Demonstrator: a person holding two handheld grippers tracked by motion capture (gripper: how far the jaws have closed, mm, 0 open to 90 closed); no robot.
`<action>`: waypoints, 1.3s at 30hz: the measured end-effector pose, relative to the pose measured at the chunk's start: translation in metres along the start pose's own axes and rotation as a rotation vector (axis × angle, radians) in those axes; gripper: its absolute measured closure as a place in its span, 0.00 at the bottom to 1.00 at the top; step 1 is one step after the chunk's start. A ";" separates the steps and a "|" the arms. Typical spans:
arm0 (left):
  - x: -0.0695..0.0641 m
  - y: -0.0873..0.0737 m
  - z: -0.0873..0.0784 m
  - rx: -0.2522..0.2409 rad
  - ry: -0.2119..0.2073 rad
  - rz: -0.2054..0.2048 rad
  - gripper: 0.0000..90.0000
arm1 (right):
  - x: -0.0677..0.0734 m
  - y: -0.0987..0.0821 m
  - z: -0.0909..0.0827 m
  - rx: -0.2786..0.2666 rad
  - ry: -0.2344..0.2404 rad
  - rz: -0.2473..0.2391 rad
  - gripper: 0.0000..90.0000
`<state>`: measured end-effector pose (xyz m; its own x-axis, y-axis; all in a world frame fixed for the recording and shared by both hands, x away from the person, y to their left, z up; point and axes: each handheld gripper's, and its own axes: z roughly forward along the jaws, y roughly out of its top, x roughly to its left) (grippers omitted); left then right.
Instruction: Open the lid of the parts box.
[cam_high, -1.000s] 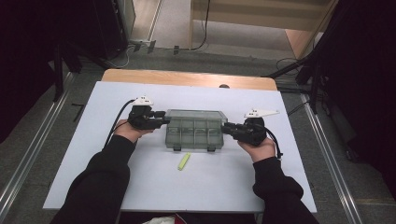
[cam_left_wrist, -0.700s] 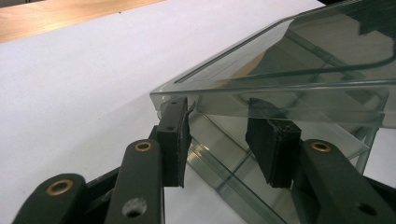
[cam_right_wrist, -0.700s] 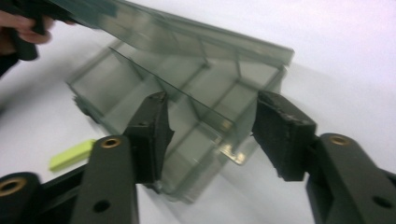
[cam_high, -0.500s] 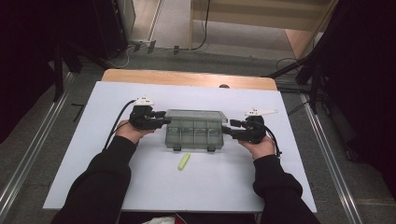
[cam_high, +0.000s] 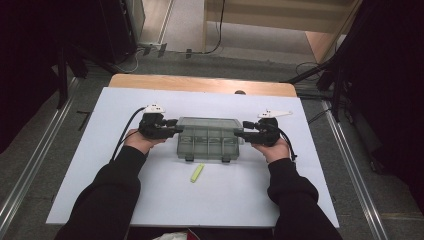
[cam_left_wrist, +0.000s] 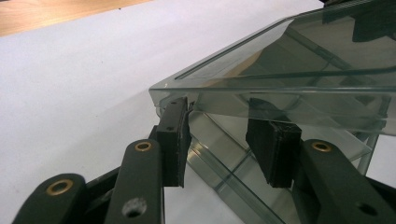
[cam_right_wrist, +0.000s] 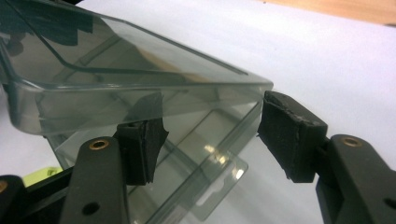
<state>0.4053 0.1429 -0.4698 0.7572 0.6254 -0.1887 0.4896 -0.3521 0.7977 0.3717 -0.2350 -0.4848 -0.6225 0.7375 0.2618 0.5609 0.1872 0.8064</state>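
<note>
Two grippers flank the clear plastic box (cam_high: 209, 138) at table centre: left gripper (cam_high: 176, 129) at nine o'clock, right gripper (cam_high: 240, 134) at three. Its long axis runs between them. Left jaws straddle the raised lid's end; right jaws have just opened, apart.

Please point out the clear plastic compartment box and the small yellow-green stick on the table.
clear plastic compartment box (cam_high: 207, 131), high view, middle of its lid.
small yellow-green stick (cam_high: 197, 173), high view, middle of its length.

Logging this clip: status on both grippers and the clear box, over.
Left gripper at the clear box's left end, right gripper at its right end, jaws just opened, pads off. Lid partly raised. Yellow-green piece lies apart in front.
</note>
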 end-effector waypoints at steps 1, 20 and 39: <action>0.000 0.000 0.000 -0.002 0.000 -0.001 0.64 | 0.000 0.002 0.002 0.003 -0.004 -0.015 0.45; 0.002 0.003 0.003 -0.047 0.020 -0.019 0.65 | 0.002 0.013 0.011 -0.052 -0.032 -0.065 0.49; 0.001 0.012 0.005 -0.079 0.048 -0.025 0.65 | 0.007 0.020 0.017 -0.082 -0.050 -0.088 0.52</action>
<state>0.4143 0.1361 -0.4636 0.7225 0.6668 -0.1826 0.4709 -0.2812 0.8362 0.3882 -0.2151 -0.4760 -0.6377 0.7528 0.1632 0.4578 0.2000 0.8663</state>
